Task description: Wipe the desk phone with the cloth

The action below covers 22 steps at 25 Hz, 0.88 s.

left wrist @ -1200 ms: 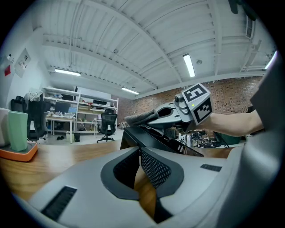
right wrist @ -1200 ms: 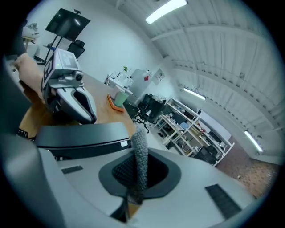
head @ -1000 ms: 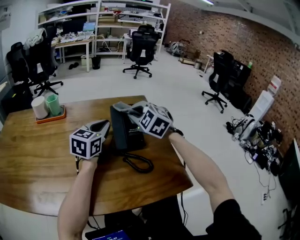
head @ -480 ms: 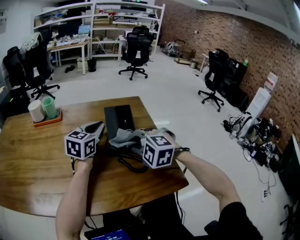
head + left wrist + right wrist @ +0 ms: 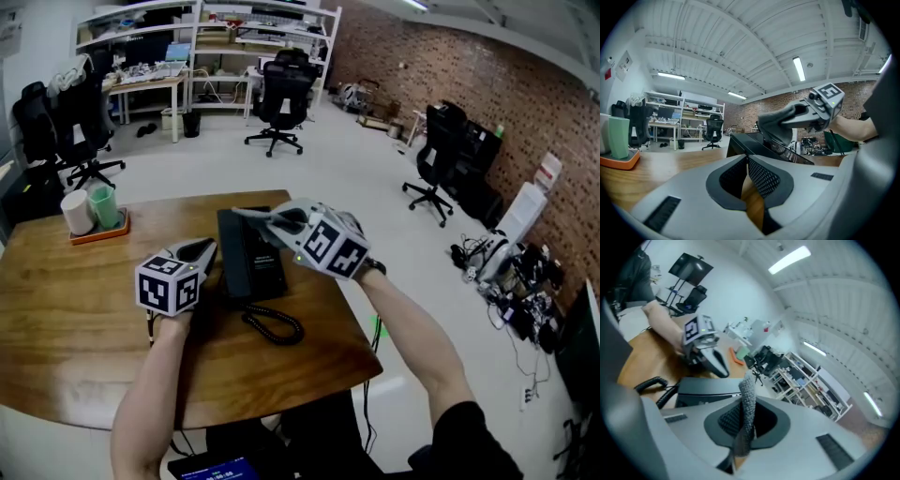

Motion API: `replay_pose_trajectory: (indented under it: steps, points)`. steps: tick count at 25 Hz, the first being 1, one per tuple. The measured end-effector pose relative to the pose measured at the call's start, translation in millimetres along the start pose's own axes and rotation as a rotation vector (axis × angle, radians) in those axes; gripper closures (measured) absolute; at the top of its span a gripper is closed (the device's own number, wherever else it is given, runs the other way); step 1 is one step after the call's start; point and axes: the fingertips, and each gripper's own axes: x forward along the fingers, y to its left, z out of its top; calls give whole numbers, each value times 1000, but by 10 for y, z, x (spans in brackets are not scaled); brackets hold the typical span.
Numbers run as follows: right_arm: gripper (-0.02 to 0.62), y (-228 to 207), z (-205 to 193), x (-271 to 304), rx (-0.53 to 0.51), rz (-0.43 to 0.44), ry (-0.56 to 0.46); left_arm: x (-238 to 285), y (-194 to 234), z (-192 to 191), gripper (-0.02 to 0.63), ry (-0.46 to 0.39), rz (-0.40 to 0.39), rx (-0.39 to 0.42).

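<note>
The desk phone (image 5: 248,262) sits near the middle of the wooden counter (image 5: 75,300), its long side running from 6 to 12 o'clock. The right gripper (image 5: 281,221) comes in from 3 o'clock, its fingers clamped on the grey cloth (image 5: 748,399). The cloth hangs over the phone's far end at 12 o'clock; whether it presses on the surface is not clear.

The left gripper (image 5: 208,247) stands just beside the phone at 9 o'clock. Its fingers are closed tip to tip with nothing between them, only wood showing below.

The coiled cord (image 5: 275,324) loops on the counter at 5 o'clock of the phone, close to the near edge and under the right forearm. An orange tray (image 5: 98,232) with a white cup (image 5: 77,213) and a green cup (image 5: 105,208) sits at 10 o'clock, well apart, near the far edge.

Bare wood spreads from 7 to 9 o'clock. At 3 o'clock the counter's edge curves in close to the phone. Beyond the far edge lies pale floor with an office chair (image 5: 284,94).
</note>
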Motion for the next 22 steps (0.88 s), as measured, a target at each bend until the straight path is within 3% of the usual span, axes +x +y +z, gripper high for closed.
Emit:
replay_pose_trajectory:
  steps: [4, 7, 11, 17, 22]
  points:
    - [569, -438, 27, 329, 85, -113, 10, 6, -2, -2, 604, -2, 0, -1]
    - [569, -509, -53, 530, 103, -123, 43, 3, -7, -8, 604, 0, -1, -2]
    - [569, -348, -229, 620, 73, -70, 98, -1, -20, -4, 604, 0, -1, -1]
    - [569, 130, -317, 343, 0, 45, 85, -7, -20, 10, 604, 1, -1, 3]
    - [569, 714, -323, 47, -203, 156, 89, -25, -3, 3, 604, 1, 1, 0]
